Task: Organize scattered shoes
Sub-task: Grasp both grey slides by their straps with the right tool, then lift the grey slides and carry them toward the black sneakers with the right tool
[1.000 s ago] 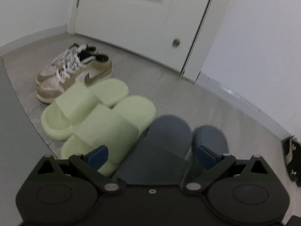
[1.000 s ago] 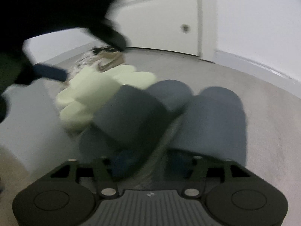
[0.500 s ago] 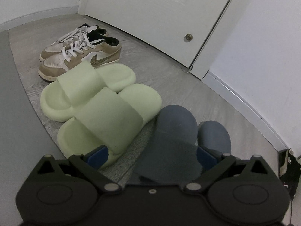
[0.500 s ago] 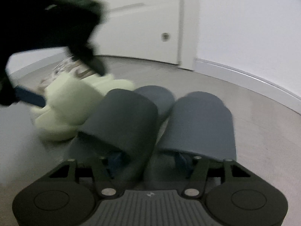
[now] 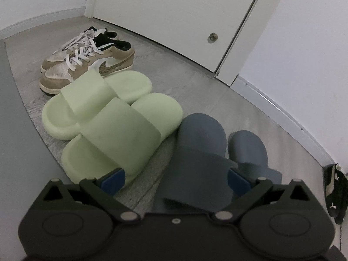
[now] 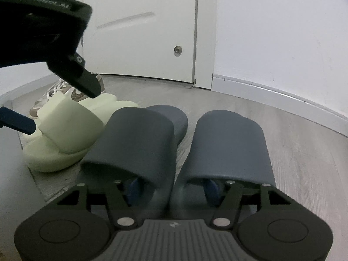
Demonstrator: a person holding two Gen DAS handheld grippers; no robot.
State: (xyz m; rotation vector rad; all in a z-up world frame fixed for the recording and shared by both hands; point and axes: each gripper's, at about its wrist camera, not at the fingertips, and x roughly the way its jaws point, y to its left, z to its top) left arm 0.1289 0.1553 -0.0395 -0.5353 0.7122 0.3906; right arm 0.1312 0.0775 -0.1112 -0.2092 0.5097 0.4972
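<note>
Two dark blue slides (image 6: 139, 141) (image 6: 228, 145) lie side by side on the grey floor, toes toward the door. My right gripper (image 6: 173, 190) has one finger under each strap, with the slides' inner edges between its jaws, which are opening. My left gripper (image 5: 176, 179) stands open over the heel of the left blue slide (image 5: 195, 152) and the nearest pale green slide (image 5: 121, 139); it also shows as the left gripper (image 6: 58, 108) at the upper left of the right wrist view. Beyond the green pair stand tan and white sneakers (image 5: 87, 65).
A white door (image 5: 174, 10) with a small knob (image 5: 212, 37) closes the far end, and a white baseboard (image 5: 282, 108) runs along the right wall. A grey panel (image 5: 15, 152) borders the left. A black shoe (image 5: 335, 191) lies at the right edge.
The two blue slides have settled flat and parallel on the floor, the left one no longer tilted over the other. My right gripper has sunk toward them. The left gripper has drawn back from the blue slide.
</note>
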